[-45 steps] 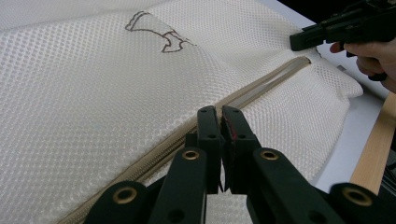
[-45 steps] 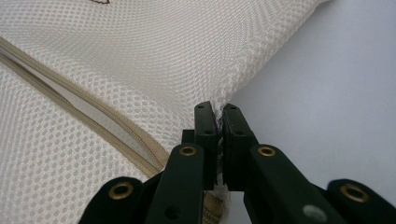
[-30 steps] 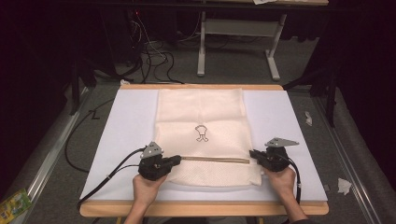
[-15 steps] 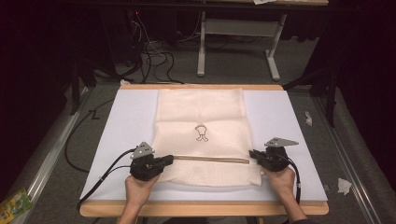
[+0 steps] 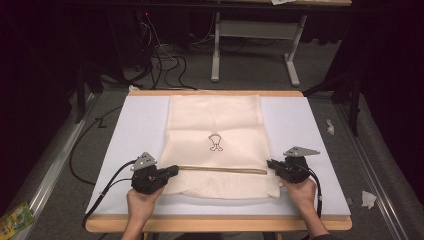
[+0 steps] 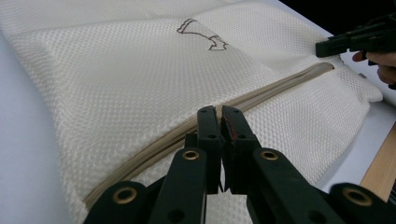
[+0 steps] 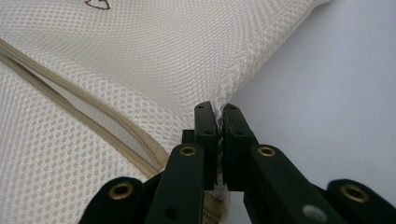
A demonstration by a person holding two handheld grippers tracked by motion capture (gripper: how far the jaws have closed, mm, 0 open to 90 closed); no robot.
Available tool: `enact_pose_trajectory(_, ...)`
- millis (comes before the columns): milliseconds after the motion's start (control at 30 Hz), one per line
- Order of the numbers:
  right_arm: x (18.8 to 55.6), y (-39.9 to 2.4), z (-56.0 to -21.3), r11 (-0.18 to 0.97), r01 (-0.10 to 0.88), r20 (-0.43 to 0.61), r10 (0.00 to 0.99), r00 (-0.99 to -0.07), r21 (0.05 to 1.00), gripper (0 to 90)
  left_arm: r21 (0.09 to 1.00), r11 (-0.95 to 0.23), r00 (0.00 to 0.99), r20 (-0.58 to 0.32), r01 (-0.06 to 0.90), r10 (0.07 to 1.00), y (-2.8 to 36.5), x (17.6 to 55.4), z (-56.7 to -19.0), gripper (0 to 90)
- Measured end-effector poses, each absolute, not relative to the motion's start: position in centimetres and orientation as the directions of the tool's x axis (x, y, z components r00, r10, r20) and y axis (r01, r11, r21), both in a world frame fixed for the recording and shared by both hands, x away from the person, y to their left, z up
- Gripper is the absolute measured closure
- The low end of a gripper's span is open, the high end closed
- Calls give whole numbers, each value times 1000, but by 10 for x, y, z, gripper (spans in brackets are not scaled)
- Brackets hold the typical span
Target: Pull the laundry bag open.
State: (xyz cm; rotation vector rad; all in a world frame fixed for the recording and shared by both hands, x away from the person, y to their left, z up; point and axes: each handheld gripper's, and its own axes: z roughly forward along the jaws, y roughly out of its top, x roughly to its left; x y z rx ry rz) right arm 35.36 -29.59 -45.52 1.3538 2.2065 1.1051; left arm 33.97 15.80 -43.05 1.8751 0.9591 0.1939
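Note:
A cream mesh bag lies flat on the white mat, with a small outline drawing at its middle. A tan zipper runs across its near part. My left gripper sits at the zipper's left end. In the left gripper view its jaws are shut right over the zipper line, apparently on the pull, which is hidden. My right gripper is at the zipper's right end, shut on the bag's side edge. Beside it the zipper gapes slightly.
The mat covers a wooden table whose front edge is near the hands. Beyond the table are floor cables and a grey metal stand. Paper scraps lie on the floor at right, a green packet at left.
My left gripper has shifted left along the zipper line, and more of the zipper shows to its right. The right gripper has stayed put on the bag's edge.

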Motion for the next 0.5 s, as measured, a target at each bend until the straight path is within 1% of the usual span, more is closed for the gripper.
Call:
enact_pose_trajectory(333, 354, -293, -447, 283, 596, 81, 857, -509, 752, 878, 810, -219, 663, -255, 544, 704, 168, 342, -430, 870)
enact_pose_trajectory(500, 355, -297, -448, 270, 601, 96, 857, -506, 752, 878, 814, -211, 658, -254, 541, 709, 172, 341, -427, 870)
